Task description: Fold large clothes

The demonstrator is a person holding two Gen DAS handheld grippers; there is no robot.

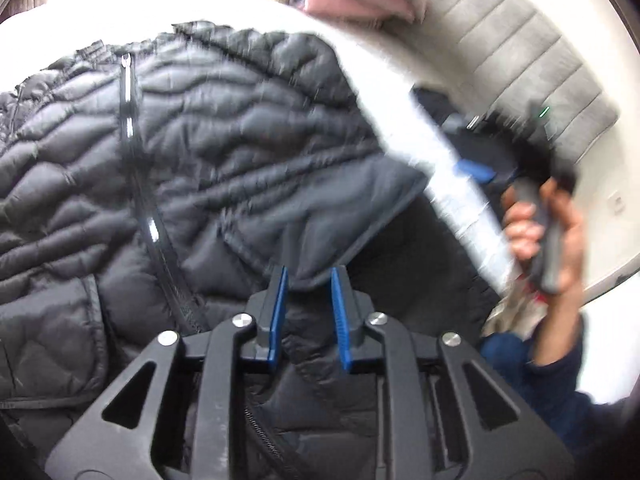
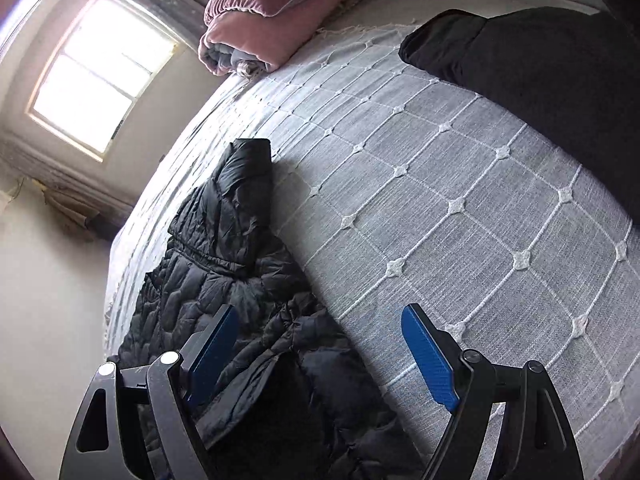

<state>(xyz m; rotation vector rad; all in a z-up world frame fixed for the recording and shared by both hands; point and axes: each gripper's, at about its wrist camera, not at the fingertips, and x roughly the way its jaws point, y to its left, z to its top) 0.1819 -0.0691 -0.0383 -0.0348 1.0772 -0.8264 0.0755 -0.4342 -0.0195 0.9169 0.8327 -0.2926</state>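
A black quilted puffer jacket (image 1: pixel 192 128) with a shiny front zipper fills the left wrist view. A smooth flap of its edge runs down between the blue pads (image 1: pixel 278 312) of my left gripper (image 1: pixel 309 280), which is shut on that fabric. In the right wrist view another part of the jacket (image 2: pixel 240 272) lies crumpled on the bedspread (image 2: pixel 460 168). My right gripper (image 2: pixel 320 316) hovers over its edge, open wide, with nothing between the fingers. A hand (image 1: pixel 560 232) holds that gripper's handle at the right of the left wrist view.
The bedspread is grey with white diamond stitching. A folded pink blanket (image 2: pixel 272 20) lies at the far end, and a second black garment (image 2: pixel 552 80) at the upper right. Beside the bed are a padded grey panel (image 1: pixel 512 52) and a bright window (image 2: pixel 100 76).
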